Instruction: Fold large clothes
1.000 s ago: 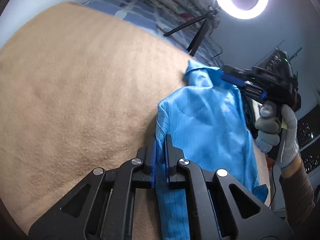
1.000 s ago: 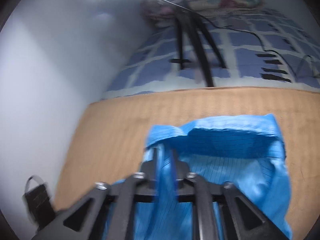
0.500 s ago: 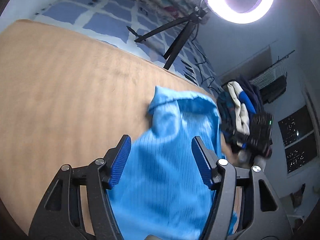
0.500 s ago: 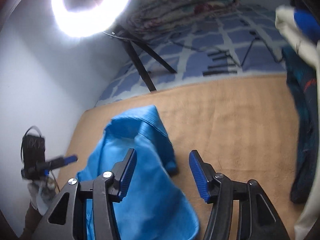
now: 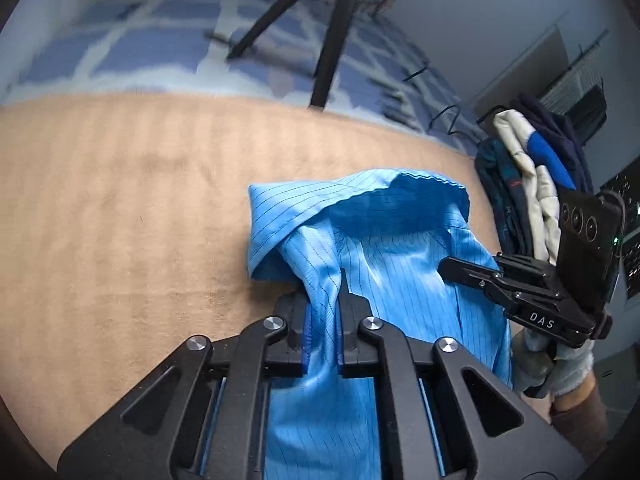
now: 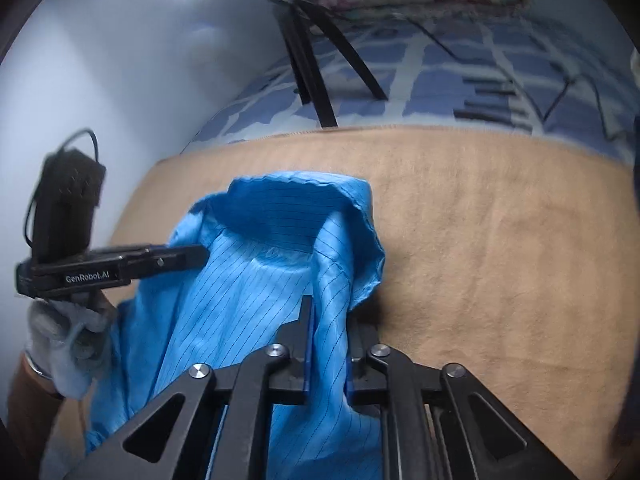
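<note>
Both grippers pinch a blue striped garment over a tan blanket.

Left wrist view: the left gripper (image 5: 323, 320) is closing, a fold of the blue garment (image 5: 384, 248) pressed between its pads; the right gripper (image 5: 446, 268) reaches in from the right.
Right wrist view: the right gripper (image 6: 328, 344) is closing, clamping the garment's (image 6: 256, 264) edge above the tan blanket (image 6: 500, 240).
</note>
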`<state>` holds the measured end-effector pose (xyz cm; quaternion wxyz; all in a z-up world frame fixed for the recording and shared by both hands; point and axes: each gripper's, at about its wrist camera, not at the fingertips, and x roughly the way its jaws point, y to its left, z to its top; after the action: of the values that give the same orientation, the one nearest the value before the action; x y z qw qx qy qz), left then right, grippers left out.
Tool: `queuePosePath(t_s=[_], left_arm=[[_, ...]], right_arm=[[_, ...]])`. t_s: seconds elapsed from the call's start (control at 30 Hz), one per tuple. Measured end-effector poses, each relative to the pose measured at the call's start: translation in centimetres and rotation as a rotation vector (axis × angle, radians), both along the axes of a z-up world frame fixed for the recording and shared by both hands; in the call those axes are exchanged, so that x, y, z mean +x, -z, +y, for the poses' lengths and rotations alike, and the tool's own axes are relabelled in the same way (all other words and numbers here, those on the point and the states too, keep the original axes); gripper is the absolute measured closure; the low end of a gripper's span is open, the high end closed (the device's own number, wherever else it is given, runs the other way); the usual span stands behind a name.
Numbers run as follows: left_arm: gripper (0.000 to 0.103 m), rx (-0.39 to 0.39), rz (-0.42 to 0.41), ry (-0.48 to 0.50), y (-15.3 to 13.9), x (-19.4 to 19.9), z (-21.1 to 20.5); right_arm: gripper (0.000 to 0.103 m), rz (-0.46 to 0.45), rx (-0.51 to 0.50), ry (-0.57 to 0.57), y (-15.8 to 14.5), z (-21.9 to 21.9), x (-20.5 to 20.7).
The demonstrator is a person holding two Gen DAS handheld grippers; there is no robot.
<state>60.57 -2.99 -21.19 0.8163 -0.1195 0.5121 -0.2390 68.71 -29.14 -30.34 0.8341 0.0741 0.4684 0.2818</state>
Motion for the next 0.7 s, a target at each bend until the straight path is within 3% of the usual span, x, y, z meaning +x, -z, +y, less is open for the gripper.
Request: queuePosePath(t_s=[0.43,0.7], left_arm=[[0.101,-0.063,-0.178,-0.004,-10.7,-9.4,1.8],[0.101,-0.04,-0.234,0.02,-15.9,-20.3,2.6]], right_arm=[[0.101,-0.18,0.007,0.042,-9.9,-1.5,-8.7],[0.101,-0.231,0.03,0.034,-14.0,-1.6,-19.0]])
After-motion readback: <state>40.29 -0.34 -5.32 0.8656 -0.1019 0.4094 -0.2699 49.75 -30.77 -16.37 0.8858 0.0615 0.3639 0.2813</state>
